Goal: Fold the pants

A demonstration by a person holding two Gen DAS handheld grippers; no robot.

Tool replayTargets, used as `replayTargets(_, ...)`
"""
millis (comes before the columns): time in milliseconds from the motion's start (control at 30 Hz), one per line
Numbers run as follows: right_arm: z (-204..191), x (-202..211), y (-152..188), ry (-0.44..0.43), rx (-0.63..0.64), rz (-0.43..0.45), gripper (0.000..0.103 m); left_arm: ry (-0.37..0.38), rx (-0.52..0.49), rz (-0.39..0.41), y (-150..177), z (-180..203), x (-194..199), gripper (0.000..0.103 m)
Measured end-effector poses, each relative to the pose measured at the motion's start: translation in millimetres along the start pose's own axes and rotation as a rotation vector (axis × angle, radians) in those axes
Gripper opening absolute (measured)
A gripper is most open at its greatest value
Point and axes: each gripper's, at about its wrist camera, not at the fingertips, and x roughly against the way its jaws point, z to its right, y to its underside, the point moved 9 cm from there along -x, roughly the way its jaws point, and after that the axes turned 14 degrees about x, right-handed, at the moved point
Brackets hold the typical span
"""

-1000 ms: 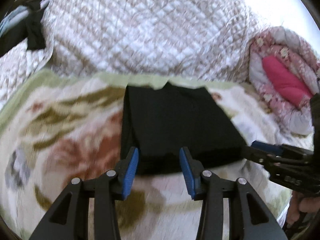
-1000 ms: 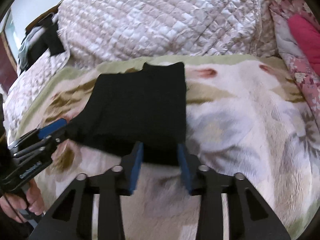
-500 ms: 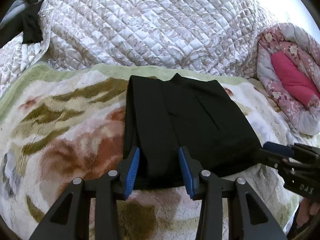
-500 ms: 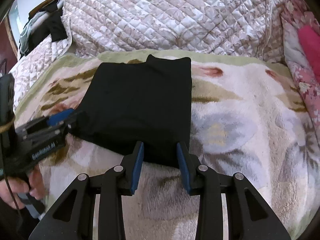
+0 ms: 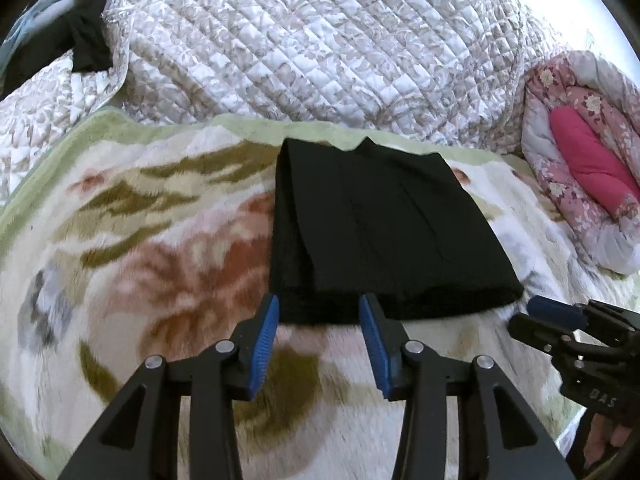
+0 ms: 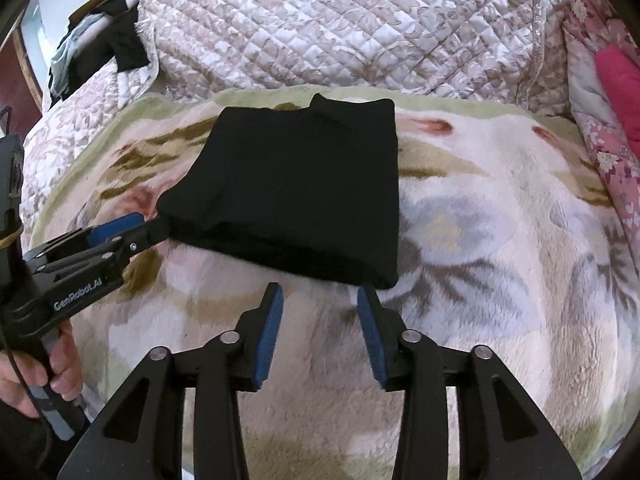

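Note:
The black pants (image 5: pixel 380 232) lie folded into a flat rectangle on the floral fleece blanket (image 5: pixel 160 260). My left gripper (image 5: pixel 320 306) stands open at their near left corner. The folded edge lies just between its blue fingertips (image 5: pixel 270 312), and the pads do not press on it. Seen from the right wrist, the left gripper (image 6: pixel 156 226) touches that corner of the pants (image 6: pixel 304 184). My right gripper (image 6: pixel 320 296) sits just short of the near right edge, its jaws opening with nothing between them. In the left wrist view, the right gripper (image 5: pixel 528 318) lies beside the right corner.
A quilted bedspread (image 5: pixel 320 40) is heaped behind the blanket. A rolled pink floral duvet (image 5: pixel 580 168) lies at the right. Dark clothes (image 6: pixel 108 48) hang at the far left. A hand (image 6: pixel 36 376) holds the left gripper's handle.
The right gripper's jaws have widened and drawn back off the pants' near edge. The left gripper has also pulled back, so less of the edge sits between its fingers. The pants now rest flat.

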Motion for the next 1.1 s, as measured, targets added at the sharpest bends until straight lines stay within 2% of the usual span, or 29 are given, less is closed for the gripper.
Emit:
replayTargets(133,-3,-10,4,0.005,0.016,-0.022,0.05,-0.013,-0.018,-0.003,11,1,3,0.046)
replayTargets(233,0,-25,16,0.005,-0.016,-0.082,0.051,-0.037,-0.019,-0.043,20,-3,-6,0.046)
replayTargets(400,-2,-26,16,0.002,-0.007,-0.06,0.059,-0.056,-0.019,-0.066,25,-8,-14,0.047)
replayTargets(533,-2,-28,16,0.012,0.012,-0.059,0.062,-0.071,-0.061,-0.062,28,-4,-18,0.057)
replayTargets(1100,-1,-31,17,0.008,0.009,-0.058,0.065,-0.084,-0.089,-0.065,30,-1,-20,0.066)
